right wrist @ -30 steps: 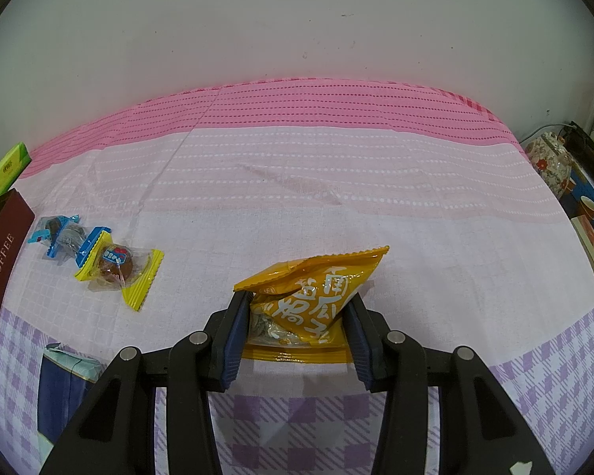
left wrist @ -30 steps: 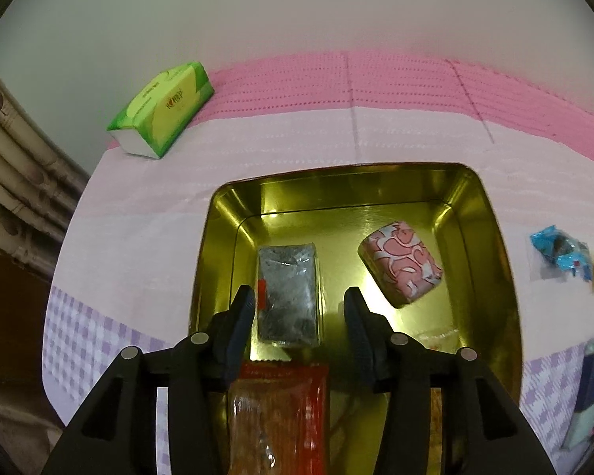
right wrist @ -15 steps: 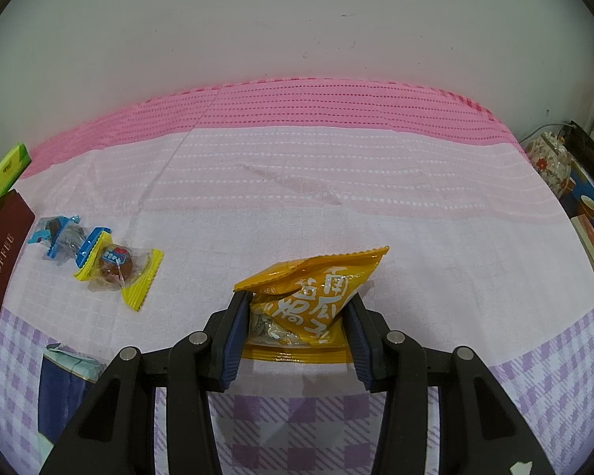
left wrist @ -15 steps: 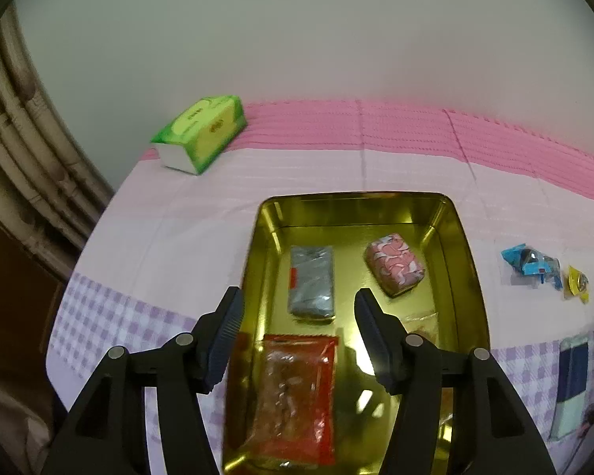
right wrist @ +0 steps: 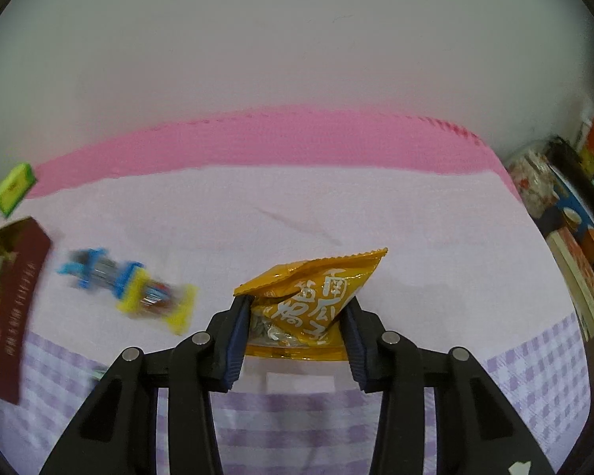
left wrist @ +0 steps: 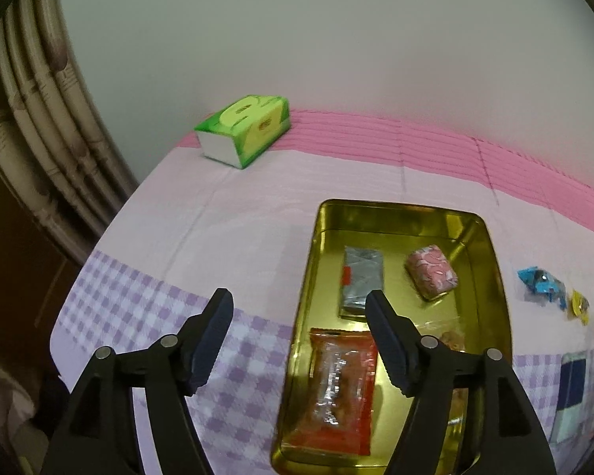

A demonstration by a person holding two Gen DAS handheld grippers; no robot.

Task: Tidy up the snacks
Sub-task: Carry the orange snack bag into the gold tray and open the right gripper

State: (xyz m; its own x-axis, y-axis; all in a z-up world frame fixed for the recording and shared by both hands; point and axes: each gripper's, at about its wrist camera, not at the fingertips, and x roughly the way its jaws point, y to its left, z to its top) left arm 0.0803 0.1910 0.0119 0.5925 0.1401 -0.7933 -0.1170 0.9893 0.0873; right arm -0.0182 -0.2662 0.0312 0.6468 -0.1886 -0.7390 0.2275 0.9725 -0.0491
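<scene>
Left wrist view, left to right:
- Curtain [left wrist: 39, 126], beige, folded, at the far left edge.
- Green tissue pack [left wrist: 243, 130], at the far corner of the bench [left wrist: 225, 213], which wears a cloth of pink, pale and lilac-check bands.
- Left tool [left wrist: 299, 299]: jaws opening, standing wide with nothing between the pads. The left finger hangs over the check cloth, the right finger over the tin.
- Gold tin [left wrist: 495, 277], open, rectangular, flat on the bench. Contents: grey foil packet [left wrist: 361, 273] at the far left; pink patterned packet [left wrist: 431, 271] at the far right, tilted; red-edged clear snack packet [left wrist: 342, 388] at the near left; one clear wrapper beside it, mostly hidden by the right finger.
- Blue-wrapped sweet [left wrist: 540, 282] and yellow-wrapped sweet [left wrist: 579, 304], on the cloth right of the tin, apart from it.
- Dark blue and pale pouch [left wrist: 570, 392], at the right edge, near side.

Right wrist view, left to right:
- Dark red lid [right wrist: 14, 308], lettered, at the left edge.
- The two sweets, blurred, side by side on the cloth.
- Right tool [right wrist: 295, 310]: jaws closed on the orange snack bag [right wrist: 313, 297], pads pressing both sides, the bag upright above the bench.
- Cluttered shelf [right wrist: 574, 245], at the far right.
</scene>
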